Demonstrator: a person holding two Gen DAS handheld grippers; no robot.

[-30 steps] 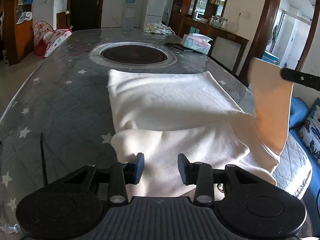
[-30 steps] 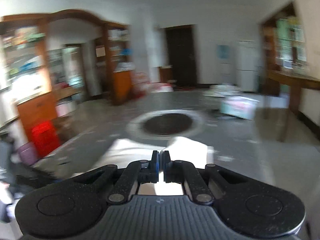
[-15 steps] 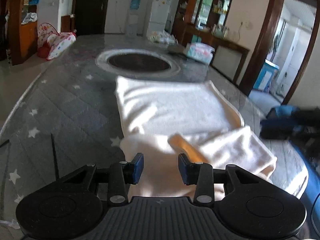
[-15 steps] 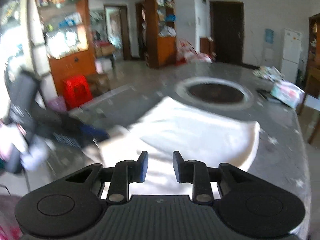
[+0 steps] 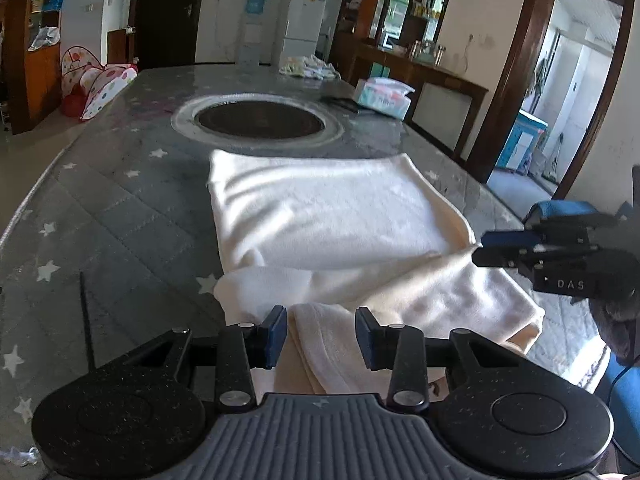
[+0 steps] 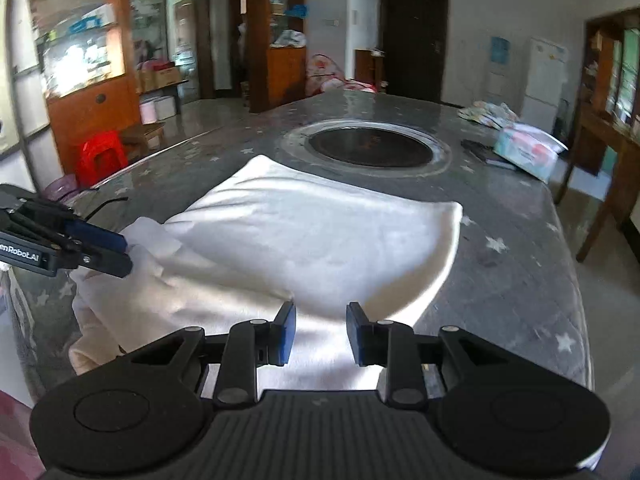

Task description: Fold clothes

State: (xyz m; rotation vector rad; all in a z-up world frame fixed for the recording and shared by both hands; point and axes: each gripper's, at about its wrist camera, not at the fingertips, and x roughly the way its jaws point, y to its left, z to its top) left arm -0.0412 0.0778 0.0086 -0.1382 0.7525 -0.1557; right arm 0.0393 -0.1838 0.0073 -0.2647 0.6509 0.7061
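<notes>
Cream garment [image 5: 328,220] half-folded on starred table [image 5: 100,216], left gripper [image 5: 320,330] and right gripper [image 6: 320,330] both spread, empty, red stool [image 6: 102,154] only in right view.

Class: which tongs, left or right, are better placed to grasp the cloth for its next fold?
Probably left: the left tongs stand open astride a raised ridge of the cream cloth.

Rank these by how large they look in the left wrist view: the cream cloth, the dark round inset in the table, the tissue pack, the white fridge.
1. Cream cloth, by far the largest.
2. Dark round inset.
3. Tissue pack and white fridge look about alike; the fridge stands much farther back, so I won't rank them.
</notes>
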